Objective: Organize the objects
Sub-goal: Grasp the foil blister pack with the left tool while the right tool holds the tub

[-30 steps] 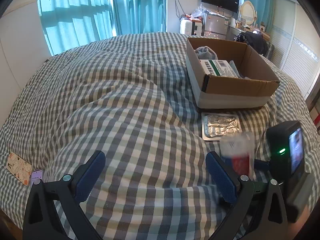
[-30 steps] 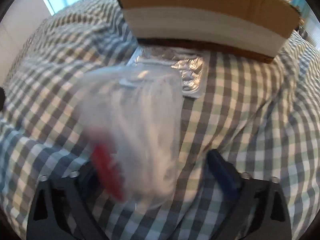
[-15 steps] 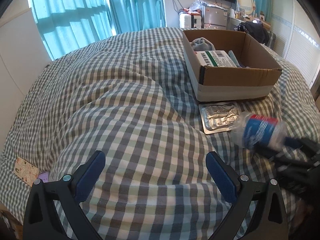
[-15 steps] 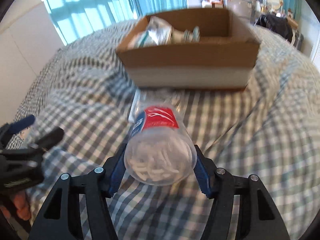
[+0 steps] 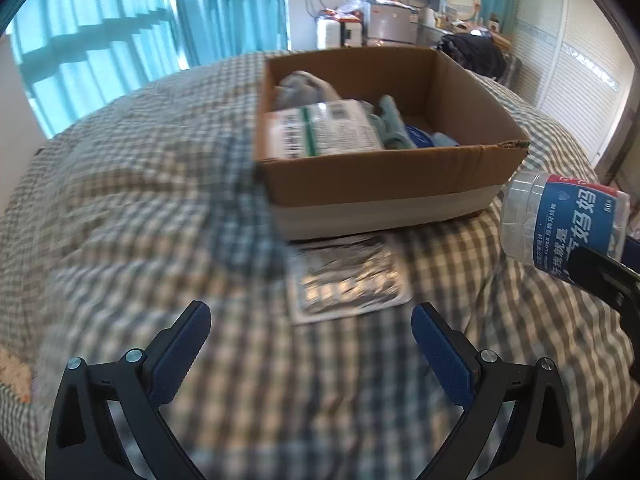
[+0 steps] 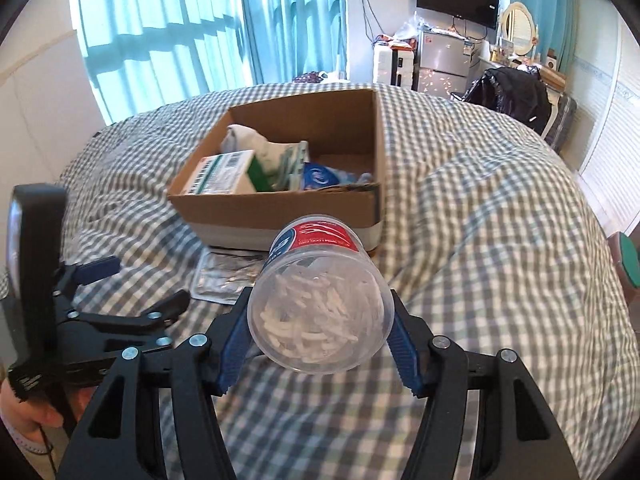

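Since a second ago: both wrist views have drawn nearer the cardboard box (image 6: 280, 200), and the floss-pick jar (image 6: 320, 312), a blur low over the quilt back then, is now sharp and raised.
Right gripper (image 6: 320, 328): nearest thing in its own view; the blue pads (image 6: 234, 352) press on both sides of the jar, which lies on its side with its clear base toward the lens and its red-and-blue label toward the box.
Jar, place: held in the air on the near side of the box, short of the front wall, not yet over the opening (the left wrist view shows it just off the box's front right corner (image 5: 560, 220)).
Left gripper (image 5: 311, 330): fingers spread wide with nothing between them, hovering over the checked quilt (image 5: 140, 220) in front of the box.
Blister pack (image 5: 348, 280): flat on the quilt, just in front of the box's front wall, between the box and the left gripper; untouched as far as I can tell.
Box contents: a green-and-white medicine carton (image 6: 226, 172), a pale cloth bundle (image 6: 248, 140) behind it, and some blue and teal packets (too jumbled to name).
Done: several items already sit in the box.
Left: I judge two things remain for the box, the jar now in hand and the blister pack.
Beyond the box: teal curtains (image 6: 180, 32).
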### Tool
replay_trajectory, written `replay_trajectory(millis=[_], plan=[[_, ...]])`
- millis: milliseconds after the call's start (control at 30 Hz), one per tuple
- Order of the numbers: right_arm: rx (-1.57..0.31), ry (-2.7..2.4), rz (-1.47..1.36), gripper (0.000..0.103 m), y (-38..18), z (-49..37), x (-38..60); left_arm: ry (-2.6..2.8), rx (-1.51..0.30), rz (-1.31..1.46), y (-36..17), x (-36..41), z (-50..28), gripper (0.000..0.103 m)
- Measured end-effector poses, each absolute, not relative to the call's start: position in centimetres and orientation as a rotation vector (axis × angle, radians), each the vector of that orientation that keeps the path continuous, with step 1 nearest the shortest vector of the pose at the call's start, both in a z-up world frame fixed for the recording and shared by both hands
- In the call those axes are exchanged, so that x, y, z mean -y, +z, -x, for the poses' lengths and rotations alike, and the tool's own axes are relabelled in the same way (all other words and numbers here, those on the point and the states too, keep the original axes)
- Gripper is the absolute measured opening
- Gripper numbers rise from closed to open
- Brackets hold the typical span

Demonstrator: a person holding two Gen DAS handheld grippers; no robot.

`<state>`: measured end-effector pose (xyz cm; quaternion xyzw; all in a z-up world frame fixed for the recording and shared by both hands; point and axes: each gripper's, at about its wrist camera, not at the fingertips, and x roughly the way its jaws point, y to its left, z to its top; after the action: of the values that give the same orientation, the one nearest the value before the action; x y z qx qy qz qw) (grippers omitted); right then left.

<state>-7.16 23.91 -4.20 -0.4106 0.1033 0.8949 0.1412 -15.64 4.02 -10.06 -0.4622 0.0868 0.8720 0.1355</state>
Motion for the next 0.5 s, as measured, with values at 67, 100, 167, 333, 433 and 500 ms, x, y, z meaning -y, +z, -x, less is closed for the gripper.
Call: replay_trajectory(millis=[67,100,167,333,433,500], plan=[[-0.289,2.579,1.189,0.062,-4.5,7.3,-24.7,2.505,-0.267,1.358,-11.1,-5.3,16.4,0.103],[-0.290,2.578,1.193,0.062,-4.7,7.5,-25.0,2.495,-0.278,1.371,-11.8,-5.8,16.9,0.103],[-0.294,2.579,1.197,0.062,-5.1,7.8,-25.8,2.486,-0.288,1.393,-12.9,-6.4,17.9,0.103],[-0.295,2.581,1.207,0.062,-6.1,8.4,-26.9,2.442,-0.210,1.457,-15.2,-6.4,20.2,0.103],[-0.317,2.591,1.214,0.062,-6.7,8.5,-27.2,2.414,-0.179,1.503,-16.4,-6.3,21.2,0.103],[-0.320,2.594,1.224,0.062,-7.0,8.6,-27.1,2.395,-0.121,1.530,-17.1,-6.0,22.0,0.103]])
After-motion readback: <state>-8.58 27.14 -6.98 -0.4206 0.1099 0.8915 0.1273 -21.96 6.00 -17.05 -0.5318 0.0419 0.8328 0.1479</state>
